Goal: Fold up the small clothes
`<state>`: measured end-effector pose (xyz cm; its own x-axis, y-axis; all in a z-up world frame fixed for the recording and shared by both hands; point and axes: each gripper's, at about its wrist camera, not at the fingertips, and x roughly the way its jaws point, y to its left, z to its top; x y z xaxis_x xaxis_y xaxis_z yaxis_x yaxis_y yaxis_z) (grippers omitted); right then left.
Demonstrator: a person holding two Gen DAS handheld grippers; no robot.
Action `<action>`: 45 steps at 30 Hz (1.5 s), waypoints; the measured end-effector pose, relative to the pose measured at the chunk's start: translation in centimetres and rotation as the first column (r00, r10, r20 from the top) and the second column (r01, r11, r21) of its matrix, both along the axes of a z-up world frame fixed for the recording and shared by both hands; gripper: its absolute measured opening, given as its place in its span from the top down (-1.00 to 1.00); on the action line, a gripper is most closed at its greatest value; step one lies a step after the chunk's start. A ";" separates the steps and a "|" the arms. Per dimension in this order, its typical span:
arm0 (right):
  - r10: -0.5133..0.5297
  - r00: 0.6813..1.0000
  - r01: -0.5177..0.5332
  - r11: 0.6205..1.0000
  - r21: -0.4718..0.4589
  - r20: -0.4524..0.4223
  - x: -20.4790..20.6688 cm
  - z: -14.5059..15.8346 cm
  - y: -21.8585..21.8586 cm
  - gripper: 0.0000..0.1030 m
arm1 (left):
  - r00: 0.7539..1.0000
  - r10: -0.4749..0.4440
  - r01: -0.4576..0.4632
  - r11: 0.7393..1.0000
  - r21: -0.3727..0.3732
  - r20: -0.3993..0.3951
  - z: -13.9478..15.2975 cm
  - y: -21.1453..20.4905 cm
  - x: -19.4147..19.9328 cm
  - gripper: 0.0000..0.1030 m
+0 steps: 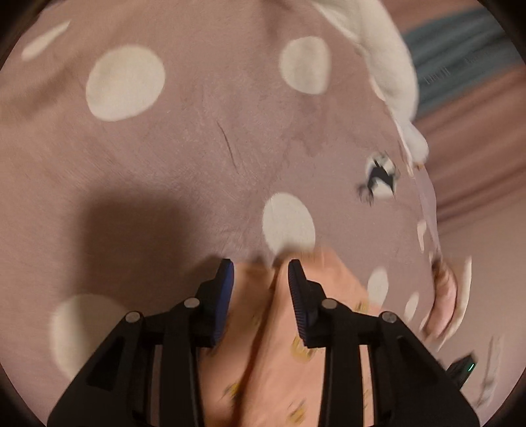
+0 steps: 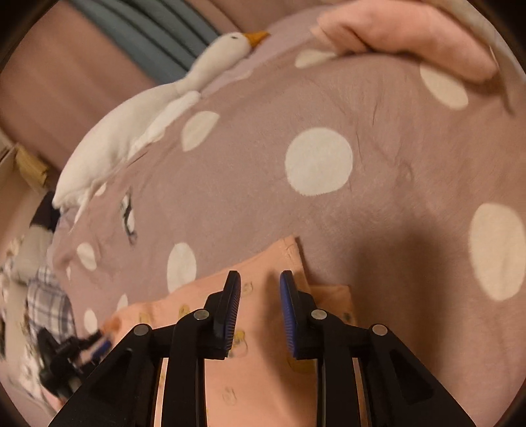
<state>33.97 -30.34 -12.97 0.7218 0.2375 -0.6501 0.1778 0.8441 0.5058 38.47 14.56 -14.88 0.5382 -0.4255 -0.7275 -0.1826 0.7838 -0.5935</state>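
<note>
A peach garment (image 1: 263, 354) printed with small yellow ducks lies on a pink blanket (image 1: 197, 157) with white dots. In the left wrist view my left gripper (image 1: 261, 267) hovers over the garment's far edge. A raised fold of the cloth runs between the blue pads, which do not press on it. The right wrist view shows the same garment (image 2: 259, 377) lying flat, one corner pointing away. My right gripper (image 2: 259, 276) stands open just above it, with nothing pinched. The left gripper (image 2: 98, 348) appears blurred at the lower left of that view.
A white goose plush (image 2: 131, 131) lies along the blanket's far edge, also in the left wrist view (image 1: 388, 59). Folded pink cloth (image 2: 411, 29) rests at the back right. A plaid cloth (image 2: 49, 305) hangs at the left. A small black-and-white penguin figure (image 1: 381, 177) marks the blanket.
</note>
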 end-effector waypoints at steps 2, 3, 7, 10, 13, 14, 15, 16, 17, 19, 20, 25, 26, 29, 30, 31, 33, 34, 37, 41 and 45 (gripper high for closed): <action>0.058 0.998 -0.057 0.998 -0.039 0.022 -1.9 0.4 0.4 0.54 | 0.997 -0.073 0.073 0.997 0.027 0.021 0.3 0.3 -1.7 0.35; 0.077 0.997 -0.076 0.996 -0.056 0.028 -2.9 0.4 0.5 0.53 | 0.995 -0.100 0.099 0.994 0.038 0.027 0.3 0.7 -2.7 0.35; 0.140 0.990 -0.138 0.987 -0.079 0.025 -6.1 0.4 0.5 0.33 | 0.984 -0.175 0.175 0.985 0.006 0.040 -0.2 1.9 -6.4 0.35; 0.140 0.990 -0.139 0.989 -0.059 0.021 -8.0 0.3 -0.3 0.32 | 0.971 -0.237 0.239 0.969 -0.056 0.040 -1.0 1.5 -8.6 0.35; 0.125 0.992 -0.125 0.992 -0.029 0.011 -9.7 -0.2 -0.8 0.29 | 0.958 -0.282 0.286 0.955 -0.082 0.051 -1.3 0.5 -10.1 0.34; 0.118 0.993 -0.118 0.993 -0.017 0.006 -10.4 -0.5 -1.2 0.28 | 0.955 -0.292 0.296 0.952 -0.081 0.054 -1.4 0.2 -10.5 0.34; 0.120 0.993 -0.120 0.993 -0.003 -0.001 -11.0 -0.8 -1.3 0.27 | 0.952 -0.301 0.305 0.948 -0.089 0.058 -1.5 -0.1 -10.9 0.32; 0.124 0.992 -0.124 0.992 0.012 -0.007 -11.3 -1.1 -1.4 0.27 | 0.949 -0.309 0.314 0.943 -0.106 0.060 -1.5 -0.4 -11.1 0.29; 0.127 0.992 -0.126 0.992 0.020 -0.013 -11.6 -1.3 -1.4 0.27 | 0.946 -0.318 0.323 0.938 -0.126 0.063 -1.6 -0.7 -11.4 0.26; 0.139 0.990 -0.139 0.990 0.030 -0.005 -12.1 -1.6 -1.0 0.27 | 0.941 -0.333 0.339 0.933 -0.119 0.061 -1.6 -1.5 -11.3 0.26; 0.152 0.988 -0.152 0.987 0.046 0.012 -12.3 -1.5 -0.6 0.27 | 0.939 -0.339 0.343 0.932 -0.114 0.057 -1.7 -1.8 -11.4 0.30; 0.202 0.979 -0.202 0.979 0.040 -0.009 -10.9 -2.0 1.6 0.27 | 0.925 -0.380 0.380 0.922 -0.070 0.015 -2.1 -3.4 -11.1 0.89; 0.215 0.976 -0.214 0.976 0.026 -0.021 -10.6 -2.2 2.1 0.38 | 0.926 -0.377 0.376 0.924 -0.074 0.004 -2.3 -3.3 -11.1 0.87; 0.236 0.971 -0.238 0.970 -0.046 -0.039 -10.7 -2.0 3.5 0.83 | 0.924 -0.382 0.381 0.924 -0.041 -0.010 -2.1 -3.0 -11.4 0.85; 0.239 0.970 -0.241 0.969 -0.058 -0.040 -11.1 -1.9 3.5 0.86 | 0.922 -0.387 0.386 0.922 -0.036 -0.015 -2.1 -2.8 -11.5 0.86; 0.239 0.970 -0.241 0.968 -0.063 -0.047 -11.4 -1.9 3.4 0.87 | 0.921 -0.389 0.389 0.921 -0.028 -0.019 -2.1 -2.6 -11.6 0.86; 0.239 0.970 -0.242 0.969 -0.060 -0.044 -11.9 -1.6 3.0 0.88 | 0.916 -0.400 0.400 0.916 -0.012 -0.029 -2.2 -2.2 -12.0 0.86; 0.239 0.969 -0.243 0.968 -0.066 -0.056 -12.3 -1.6 2.9 0.88 | 0.914 -0.403 0.404 0.915 -0.002 -0.036 -2.3 -2.1 -12.2 0.86; 0.218 0.967 -0.231 0.968 -0.098 -0.128 -12.2 -2.8 2.5 0.88 | 0.912 -0.404 0.407 0.913 0.017 -0.075 -3.3 -1.5 -12.6 0.85; 0.192 0.970 -0.205 0.976 -0.078 -0.151 -11.6 -3.4 2.0 0.87 | 0.922 -0.381 0.379 0.924 -0.039 -0.068 -3.4 -0.1 -13.0 0.78; 0.144 0.985 -0.153 0.983 -0.104 -0.090 -12.3 -1.3 1.7 0.53 | 0.927 -0.374 0.373 0.927 -0.032 -0.027 -2.1 0.7 -13.7 0.37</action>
